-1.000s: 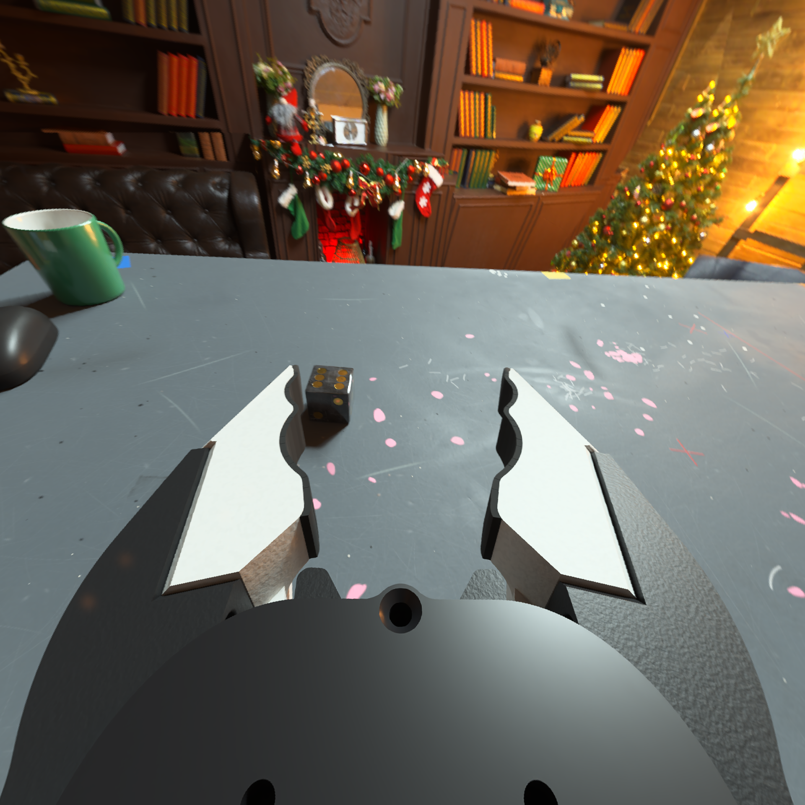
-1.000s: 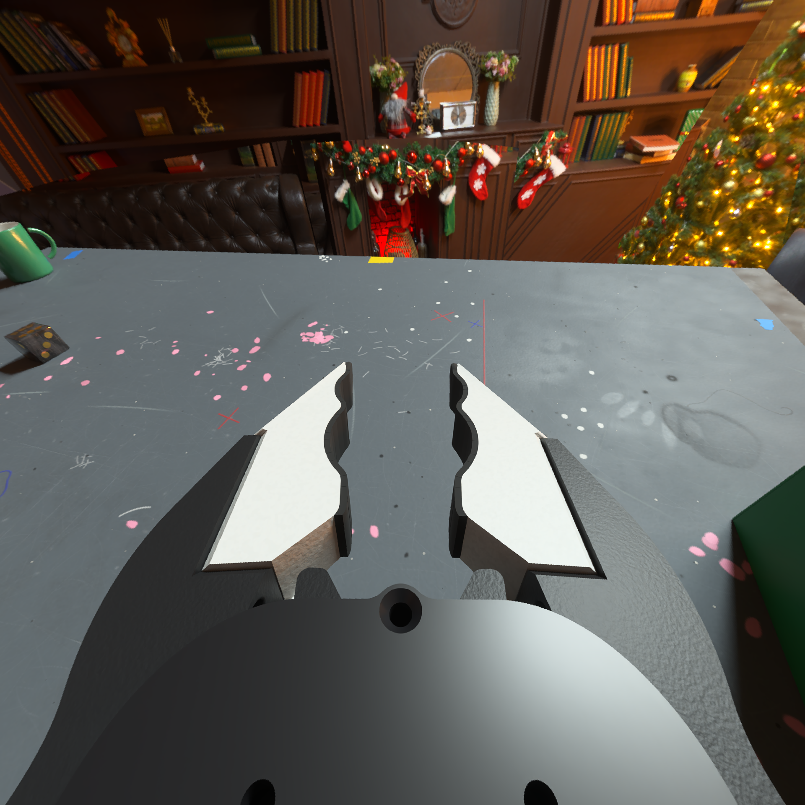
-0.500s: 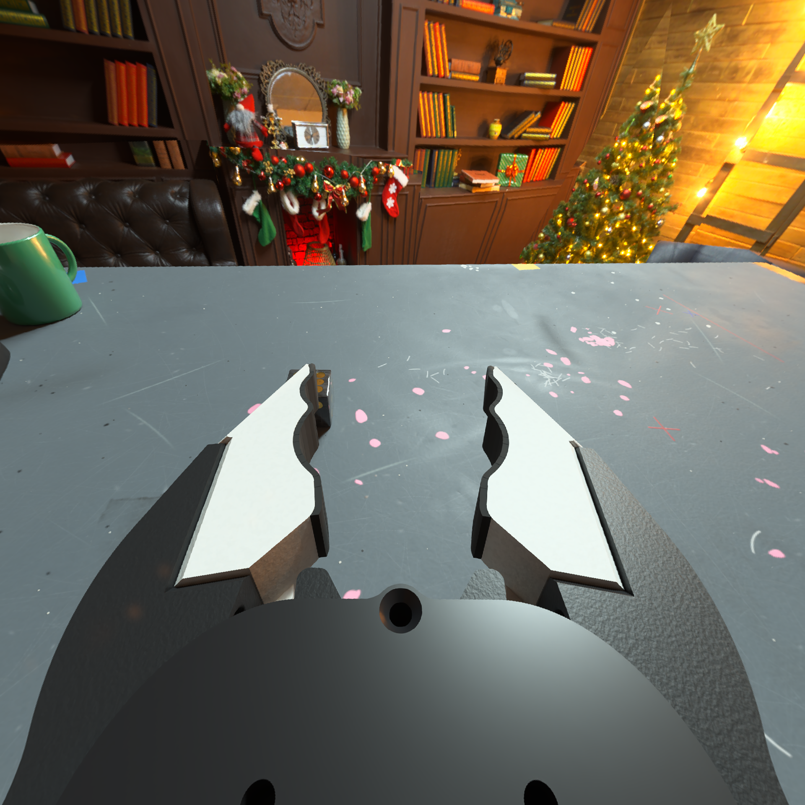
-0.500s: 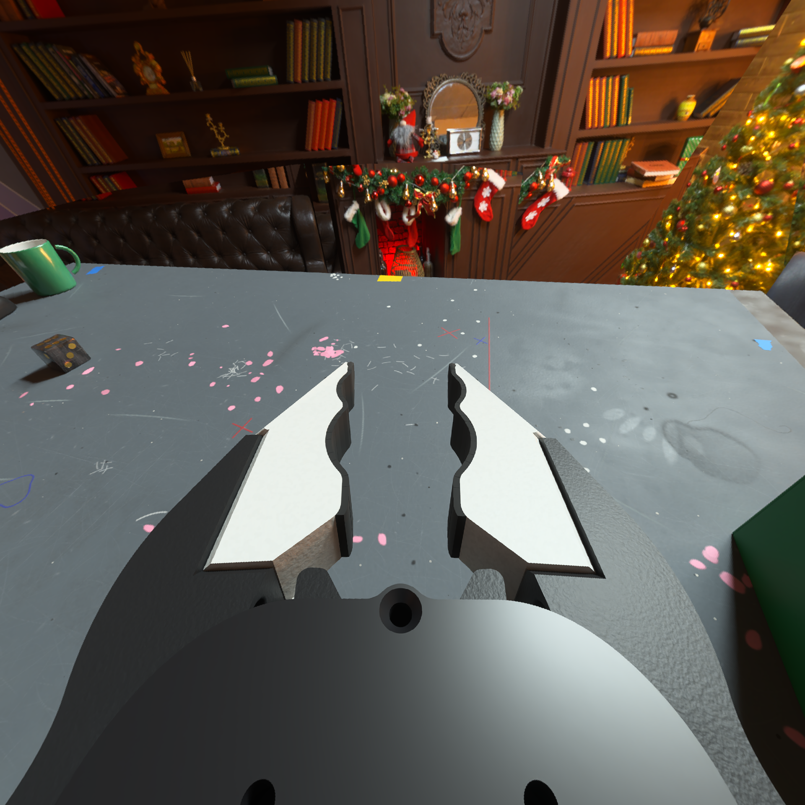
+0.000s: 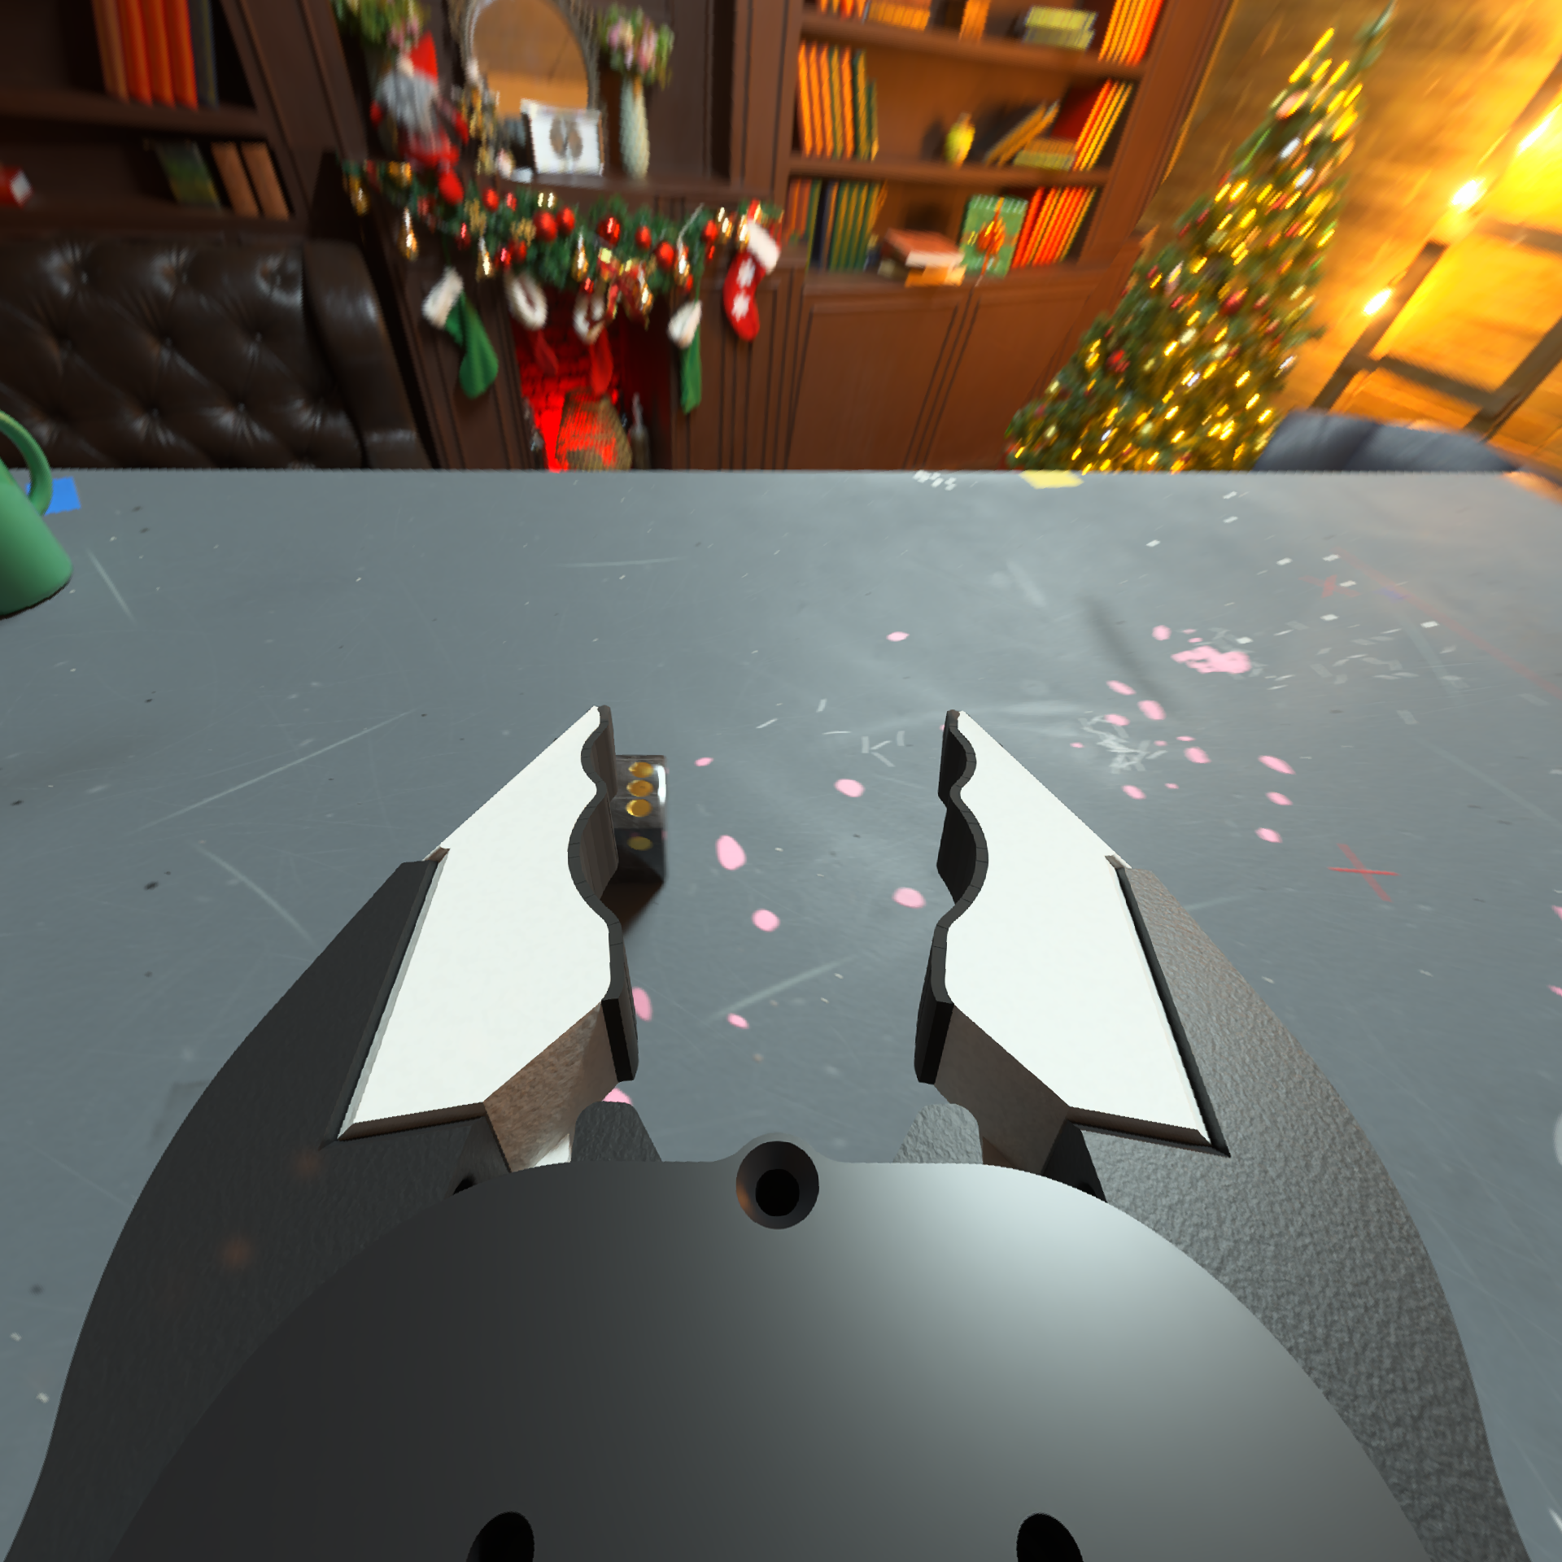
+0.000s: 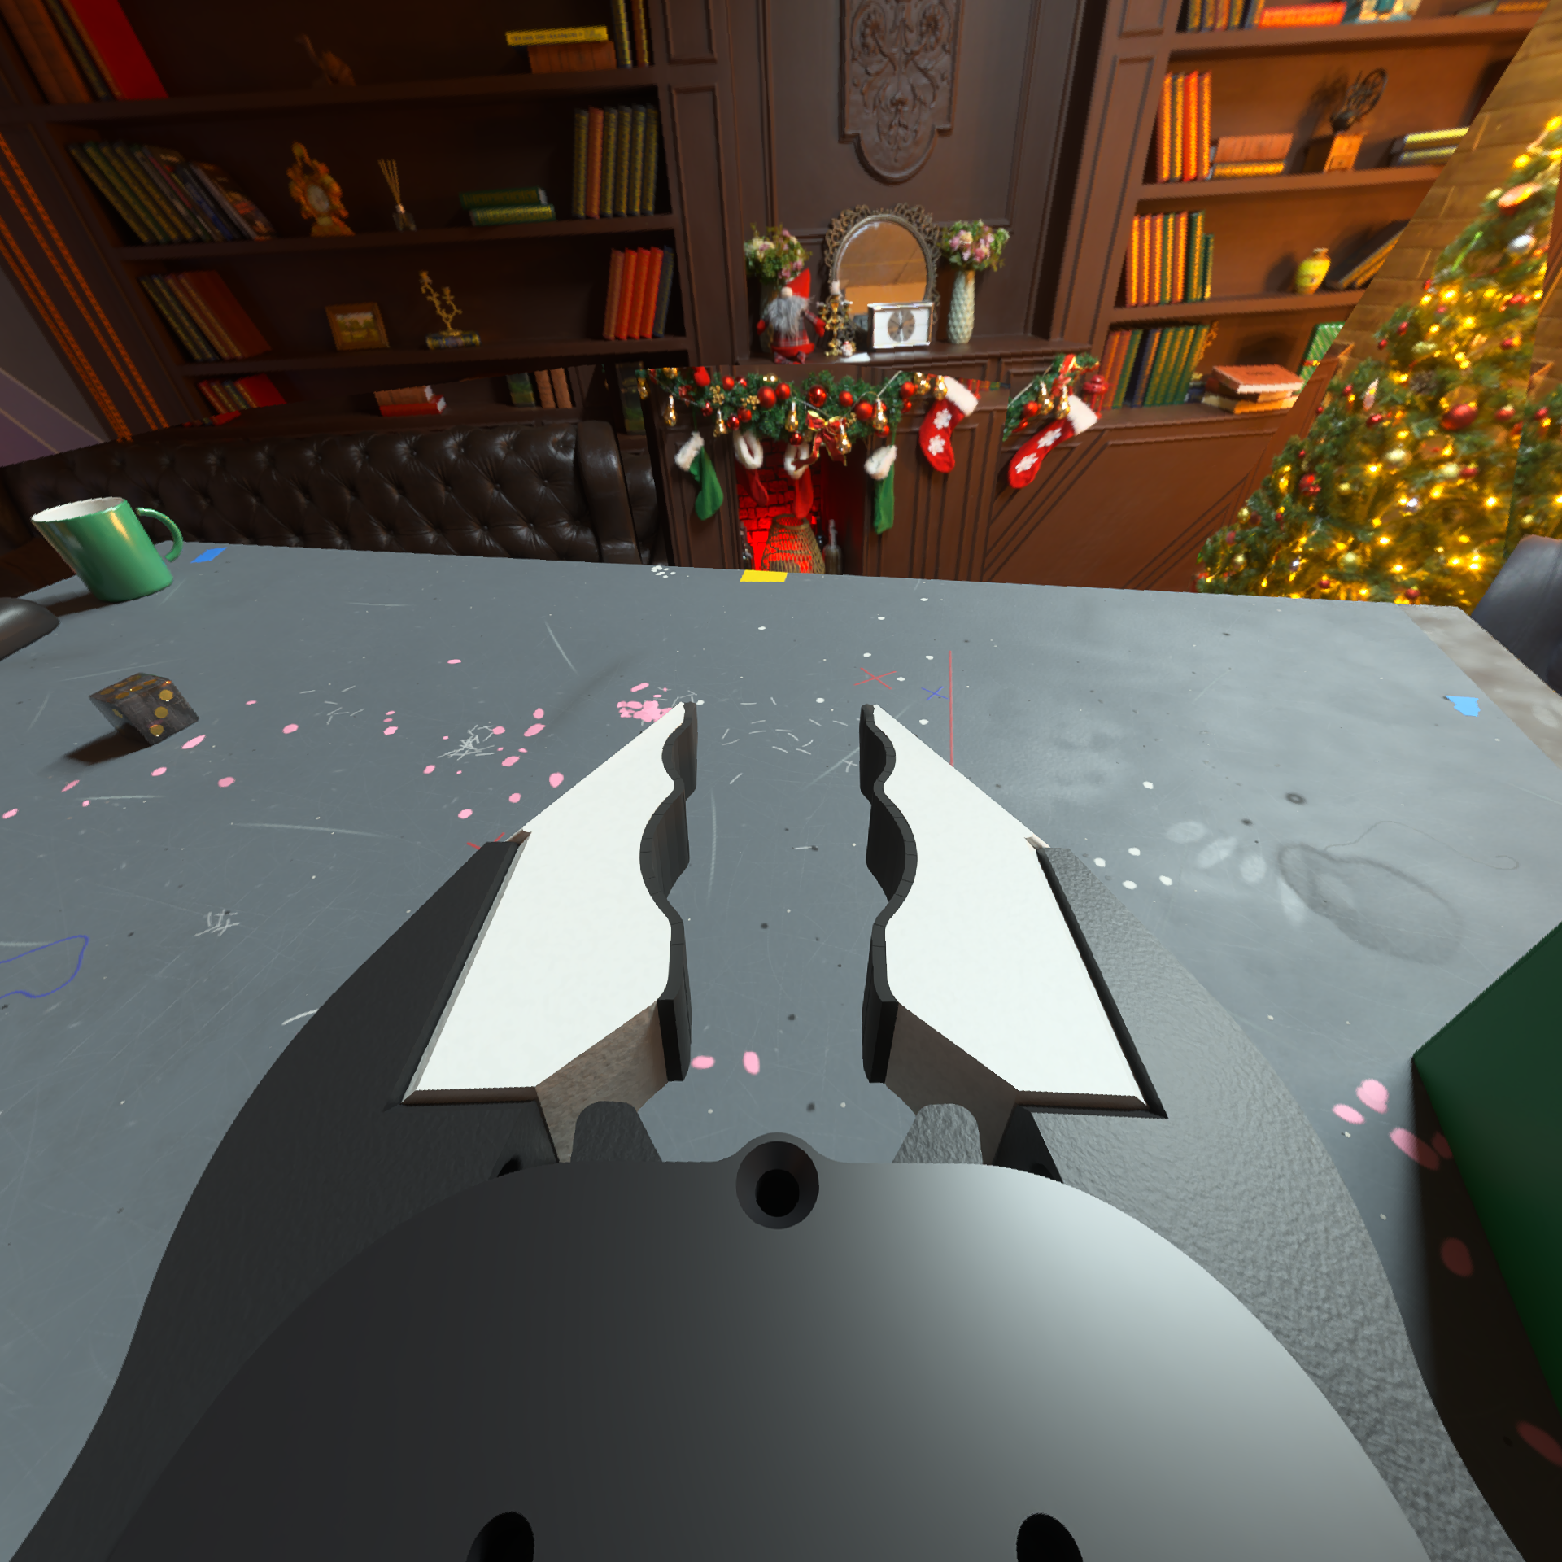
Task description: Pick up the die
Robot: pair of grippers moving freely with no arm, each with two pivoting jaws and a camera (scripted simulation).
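The die (image 5: 640, 807) is dark with gold pips and sits on the grey table (image 5: 761, 592). In the left wrist view it lies just inside the tip of my left gripper's left finger, which hides part of it. My left gripper (image 5: 778, 714) is open, with a wide gap to the right of the die. In the right wrist view the die (image 6: 145, 706) is far off to the left and looks tilted on one edge. My right gripper (image 6: 778, 710) is open and empty, low over the middle of the table (image 6: 1183, 718).
A green mug (image 6: 106, 549) stands at the table's far left corner and also shows at the left edge of the left wrist view (image 5: 25, 549). A dark rounded object (image 6: 21, 621) lies next to it. A dark green box (image 6: 1504, 1183) stands at the near right.
My left gripper has moved forward and its jaws have narrowed slightly; the die now sits inside the left fingertip, not ahead of it. The right gripper's view has tilted up slightly.
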